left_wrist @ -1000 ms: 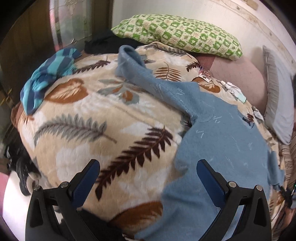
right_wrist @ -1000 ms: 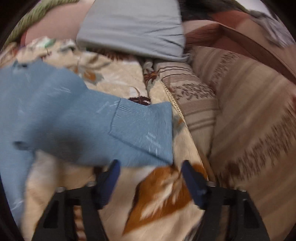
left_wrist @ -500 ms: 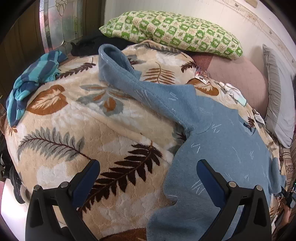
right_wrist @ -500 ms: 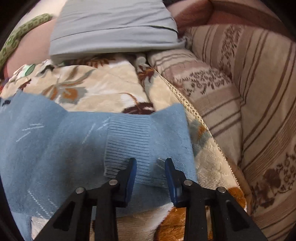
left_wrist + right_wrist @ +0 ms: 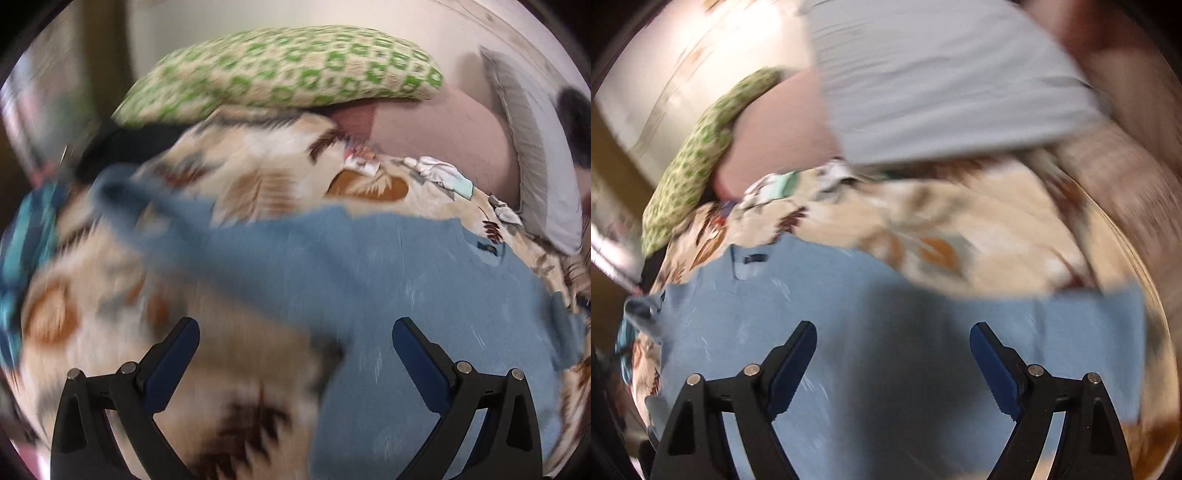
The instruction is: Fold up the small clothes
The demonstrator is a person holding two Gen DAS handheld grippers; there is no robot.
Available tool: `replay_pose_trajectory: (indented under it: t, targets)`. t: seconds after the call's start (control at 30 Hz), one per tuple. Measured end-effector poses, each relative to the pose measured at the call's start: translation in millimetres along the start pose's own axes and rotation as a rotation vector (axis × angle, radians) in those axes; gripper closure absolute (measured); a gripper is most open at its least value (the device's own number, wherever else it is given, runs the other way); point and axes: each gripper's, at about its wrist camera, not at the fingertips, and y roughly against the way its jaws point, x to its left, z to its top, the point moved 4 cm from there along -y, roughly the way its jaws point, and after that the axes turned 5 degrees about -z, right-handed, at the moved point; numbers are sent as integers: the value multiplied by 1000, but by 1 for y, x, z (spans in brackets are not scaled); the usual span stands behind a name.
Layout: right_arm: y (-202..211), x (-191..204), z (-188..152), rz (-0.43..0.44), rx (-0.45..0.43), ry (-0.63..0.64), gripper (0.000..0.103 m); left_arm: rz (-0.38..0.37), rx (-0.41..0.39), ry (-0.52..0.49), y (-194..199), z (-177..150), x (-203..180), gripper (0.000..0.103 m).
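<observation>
A small light-blue knit sweater (image 5: 388, 266) lies spread on a beige leaf-print blanket (image 5: 266, 184), one sleeve (image 5: 147, 206) stretched to the far left. My left gripper (image 5: 295, 350) is open and empty, hovering over the blanket at the sweater's left edge. In the right wrist view the sweater (image 5: 746, 314) fills the lower frame, its other sleeve (image 5: 1100, 325) reaching right. My right gripper (image 5: 894, 354) is open and empty just above the sweater's body. Both views are motion-blurred.
A green-patterned pillow (image 5: 280, 70), a pink cushion (image 5: 443, 133) and a grey pillow (image 5: 535, 158) lie at the back. A teal striped garment (image 5: 26, 236) sits at the blanket's left edge. Small white cloth items (image 5: 439, 170) lie near the pillows. A striped brown cover (image 5: 1137, 192) is at right.
My right gripper, nearly shut over the sleeve cuff half a second ago, is now wide open and has moved left over the sweater's body. My left gripper has moved forward, staying open.
</observation>
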Motion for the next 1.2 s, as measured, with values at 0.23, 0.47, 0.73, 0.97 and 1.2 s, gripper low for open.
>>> replay_pose_trajectory:
  t: [0.23,0.47,0.73,0.97,1.2]
  targets:
    - [-95,68,66,-11,155,207,17,-196,159,-243,-103,77,-66,0]
    - [-147,89,52,0,227,383,17,-275,258,-411,-179,87,-124,0]
    - [-150,112,34,-109,234,535,79,-158,259,-464,-192,72,-130,30]
    - [-133,149,8,-316,138,737,89,-71,219,-548,-175,67,-145,80]
    - [-115,163,10,-557,-45,920,90,86,60,-600,-155,74,-135,85]
